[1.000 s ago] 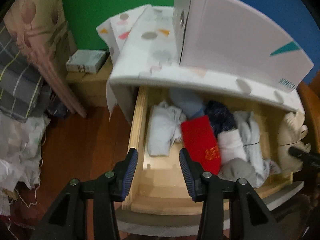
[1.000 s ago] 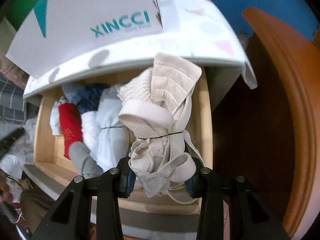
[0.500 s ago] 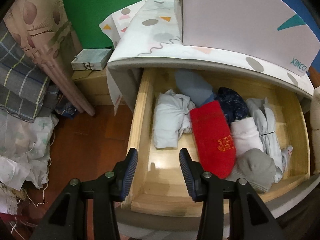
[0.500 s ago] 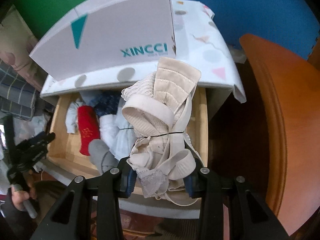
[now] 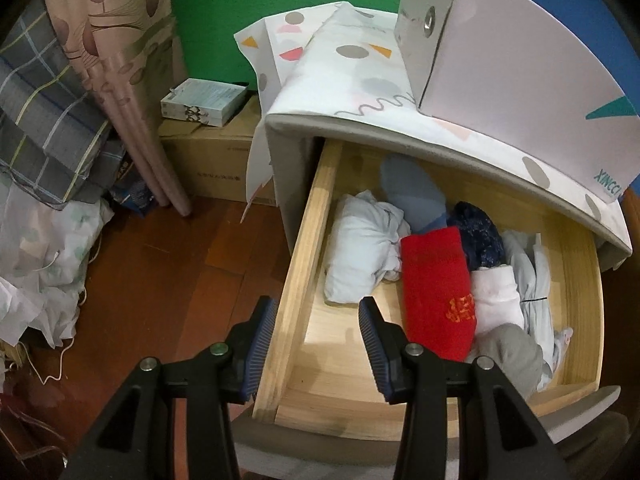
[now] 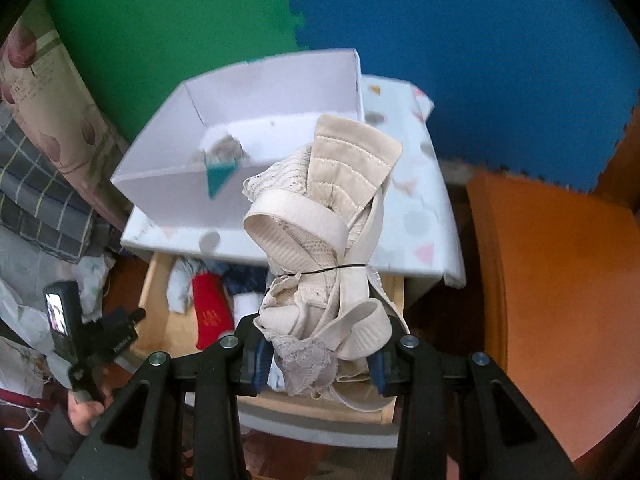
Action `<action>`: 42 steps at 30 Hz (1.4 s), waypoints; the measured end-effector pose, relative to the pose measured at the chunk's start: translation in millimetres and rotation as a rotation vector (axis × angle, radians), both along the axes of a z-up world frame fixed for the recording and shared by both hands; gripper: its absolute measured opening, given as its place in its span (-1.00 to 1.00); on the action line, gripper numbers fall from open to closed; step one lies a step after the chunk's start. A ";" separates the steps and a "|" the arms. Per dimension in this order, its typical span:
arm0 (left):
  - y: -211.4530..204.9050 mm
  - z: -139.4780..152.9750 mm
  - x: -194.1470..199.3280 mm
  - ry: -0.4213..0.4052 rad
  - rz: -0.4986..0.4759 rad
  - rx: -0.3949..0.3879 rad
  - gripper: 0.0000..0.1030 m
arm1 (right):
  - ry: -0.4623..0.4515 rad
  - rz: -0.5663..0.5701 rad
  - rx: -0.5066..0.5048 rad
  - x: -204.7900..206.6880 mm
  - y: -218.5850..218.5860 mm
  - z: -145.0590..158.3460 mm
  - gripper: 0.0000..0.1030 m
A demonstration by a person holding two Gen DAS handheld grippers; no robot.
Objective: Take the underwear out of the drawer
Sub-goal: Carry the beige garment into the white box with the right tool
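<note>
Now the cabinet (image 6: 420, 216) and its open drawer (image 6: 160, 280) are dropping away in the right wrist view as the right gripper (image 6: 318, 354), fingers clamped on the beige underwear bundle (image 6: 332, 248), is lifting it clear toward the white box (image 6: 256, 120). The left gripper (image 5: 316, 344) is hovering, fingers apart and empty, over the drawer's left wall; extraction is judged nearly complete.
</note>
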State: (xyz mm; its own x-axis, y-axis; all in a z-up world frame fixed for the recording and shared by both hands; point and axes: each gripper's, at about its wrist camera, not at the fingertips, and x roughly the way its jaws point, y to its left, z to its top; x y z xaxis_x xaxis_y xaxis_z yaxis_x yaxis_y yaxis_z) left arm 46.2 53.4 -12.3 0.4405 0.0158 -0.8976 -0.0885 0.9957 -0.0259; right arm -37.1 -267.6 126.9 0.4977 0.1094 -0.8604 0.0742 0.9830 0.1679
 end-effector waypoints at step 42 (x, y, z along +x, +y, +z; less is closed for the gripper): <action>13.3 1.1 -0.8 -0.027 0.040 -0.023 -0.14 | 0.139 -0.060 -0.069 190.4 21.0 -53.7 -0.20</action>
State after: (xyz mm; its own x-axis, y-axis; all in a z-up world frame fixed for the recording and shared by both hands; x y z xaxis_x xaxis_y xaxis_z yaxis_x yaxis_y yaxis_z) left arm 45.4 66.7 -11.1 0.4643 0.0131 -0.8856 -0.1270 0.9905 -0.0520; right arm 153.3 -246.6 73.2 0.3773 0.0216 -0.9258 0.1506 0.9850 0.0843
